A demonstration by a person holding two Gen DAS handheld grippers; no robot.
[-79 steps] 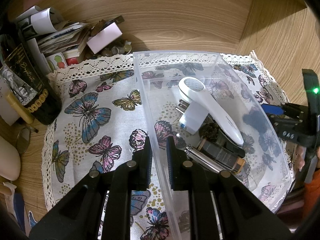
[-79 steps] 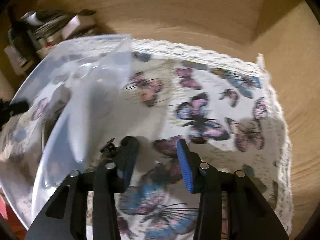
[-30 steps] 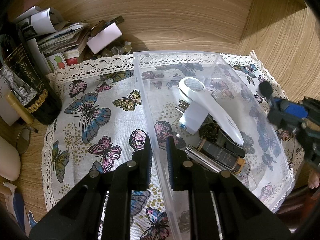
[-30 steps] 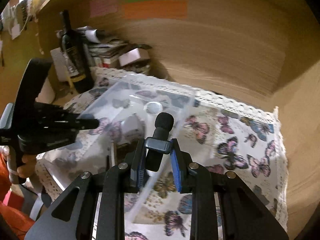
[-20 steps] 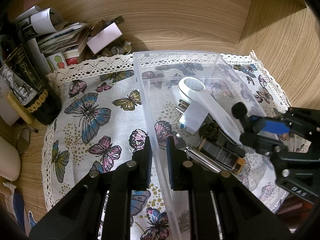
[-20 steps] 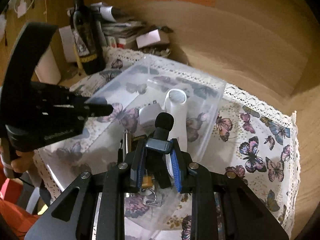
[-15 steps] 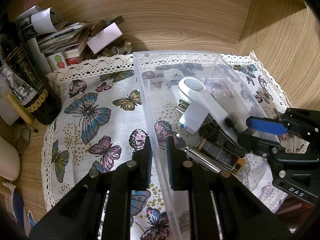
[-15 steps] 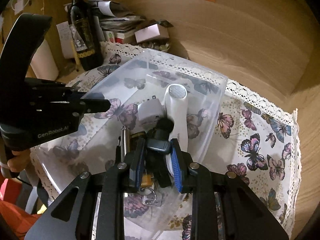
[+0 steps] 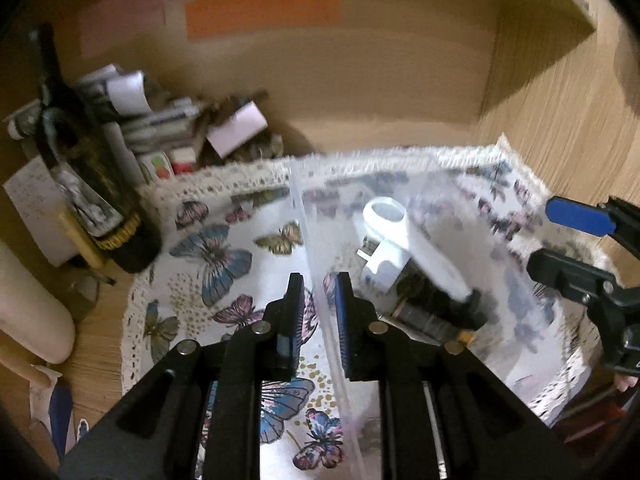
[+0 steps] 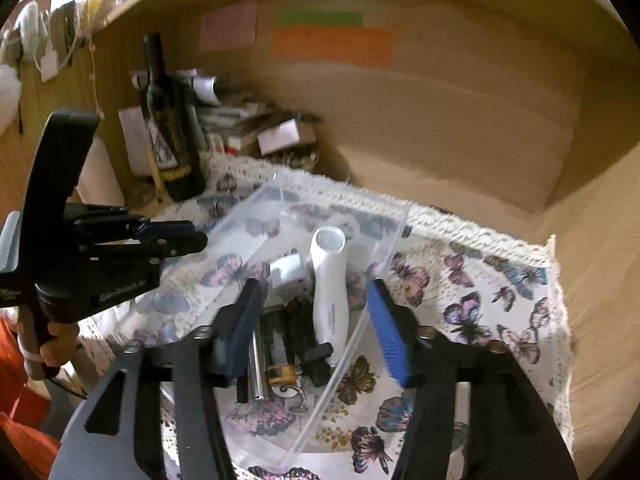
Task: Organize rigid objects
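- Mic [image 10: 310, 344] now lies in the bin [image 10: 382, 232] among the other items, no longer held.
- Right claw [image 10: 316, 320] is opening, empty, above it: this drop is done.
- Left claw [image 9: 318, 312] stays clamped on the bin's wall, on the desk [image 9: 560, 112].

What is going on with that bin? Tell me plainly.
A person holding two handheld grippers is sorting small items into a clear plastic bin on a butterfly tablecloth. The left gripper is shut on the bin's side wall. The right gripper hangs over the bin with its jaws opening and nothing gripped between them. Below it, a small black microphone lies in the bin beside a white handheld device and a white plug adapter.
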